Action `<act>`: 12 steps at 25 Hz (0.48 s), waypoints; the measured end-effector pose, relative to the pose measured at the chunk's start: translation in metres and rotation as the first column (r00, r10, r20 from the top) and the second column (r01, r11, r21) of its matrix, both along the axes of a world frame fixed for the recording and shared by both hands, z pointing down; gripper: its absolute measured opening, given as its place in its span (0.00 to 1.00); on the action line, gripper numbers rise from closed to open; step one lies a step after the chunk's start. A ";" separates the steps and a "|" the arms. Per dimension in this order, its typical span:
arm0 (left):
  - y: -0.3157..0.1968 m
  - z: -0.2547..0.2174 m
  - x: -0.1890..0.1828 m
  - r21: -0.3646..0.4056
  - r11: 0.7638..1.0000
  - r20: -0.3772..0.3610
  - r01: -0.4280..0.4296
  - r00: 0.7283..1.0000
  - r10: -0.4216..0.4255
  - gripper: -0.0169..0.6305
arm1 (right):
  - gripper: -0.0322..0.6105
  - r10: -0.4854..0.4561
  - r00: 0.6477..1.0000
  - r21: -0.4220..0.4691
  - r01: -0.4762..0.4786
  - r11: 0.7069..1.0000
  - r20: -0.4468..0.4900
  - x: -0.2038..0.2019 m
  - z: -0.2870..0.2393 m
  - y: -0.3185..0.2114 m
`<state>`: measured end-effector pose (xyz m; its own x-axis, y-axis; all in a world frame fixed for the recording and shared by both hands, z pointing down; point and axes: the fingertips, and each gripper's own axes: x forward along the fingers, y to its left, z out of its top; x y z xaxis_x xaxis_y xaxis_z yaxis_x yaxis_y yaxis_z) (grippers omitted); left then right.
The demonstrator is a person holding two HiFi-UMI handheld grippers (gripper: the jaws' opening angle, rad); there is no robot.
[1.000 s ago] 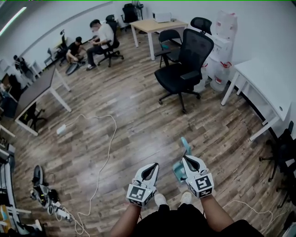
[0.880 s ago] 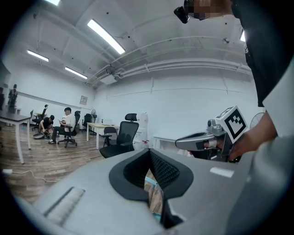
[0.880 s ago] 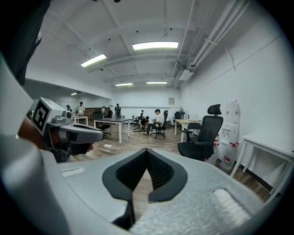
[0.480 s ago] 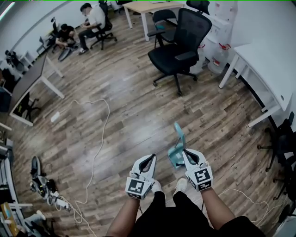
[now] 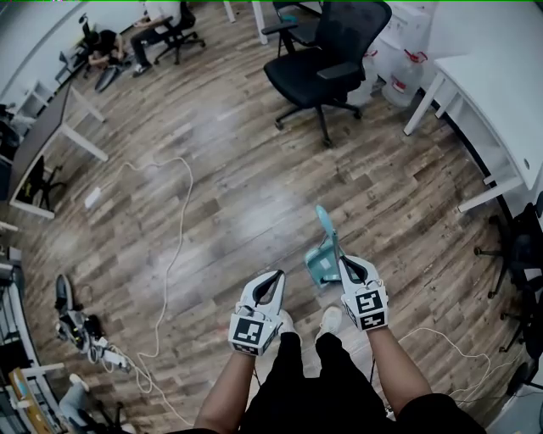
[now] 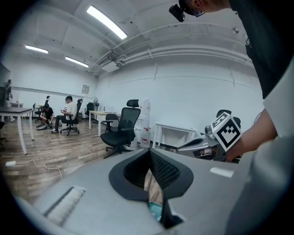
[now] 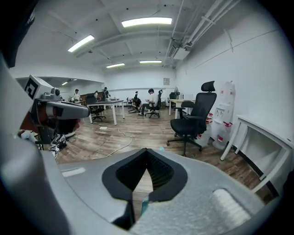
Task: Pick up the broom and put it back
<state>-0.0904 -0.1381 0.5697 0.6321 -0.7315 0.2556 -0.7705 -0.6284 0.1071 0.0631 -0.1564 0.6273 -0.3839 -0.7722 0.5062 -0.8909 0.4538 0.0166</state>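
A teal broom (image 5: 323, 246) stands upright on the wood floor in a pan-shaped teal base, just ahead of my shoes. My right gripper (image 5: 343, 261) is right beside it, jaws shut. The broom's handle top pokes past the fingertips. In the right gripper view (image 7: 147, 149) a teal sliver of the broom (image 7: 143, 205) shows through the slit between the jaws. Contact cannot be seen. My left gripper (image 5: 277, 275) hangs to the broom's left, shut and holding nothing. In the left gripper view (image 6: 149, 151) a bit of the teal base (image 6: 154, 210) shows below the jaws.
A black office chair (image 5: 327, 51) stands ahead, with water jugs (image 5: 399, 72) and a white table (image 5: 501, 93) to its right. A white cable (image 5: 174, 246) snakes over the floor on the left toward clutter (image 5: 85, 335). People sit far off (image 5: 161, 25).
Both grippers have sunk toward the floor. The right one has come down alongside the broom, which stays standing in place. The chair has slid up the picture.
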 end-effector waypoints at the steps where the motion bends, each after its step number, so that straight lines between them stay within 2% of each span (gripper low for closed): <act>1: -0.002 0.005 0.001 -0.007 1.000 0.003 0.000 1.000 0.000 0.05 | 0.06 0.004 1.000 -0.008 -0.004 1.000 -0.004 0.002 0.006 -0.002; 5: -0.002 0.024 0.010 -0.031 0.999 0.029 -0.022 0.999 0.023 0.05 | 0.06 -0.007 1.000 -0.046 0.006 0.999 -0.028 0.006 0.026 -0.005; 7: -0.001 0.033 0.015 -0.044 0.998 0.037 -0.039 0.999 0.040 0.05 | 0.12 -0.022 0.999 -0.068 0.019 0.997 -0.047 0.006 0.035 -0.006; 12: -0.002 0.056 0.021 -0.085 0.996 0.041 -0.042 0.998 0.046 0.05 | 0.18 -0.045 0.995 -0.112 0.035 0.993 -0.094 0.004 0.066 -0.010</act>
<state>-0.0696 -0.1403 0.6255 0.6507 -0.6780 0.3420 -0.7471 -0.6522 0.1285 0.0672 -0.1667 0.6932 -0.3589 -0.6950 0.6230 -0.8688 0.4927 0.0491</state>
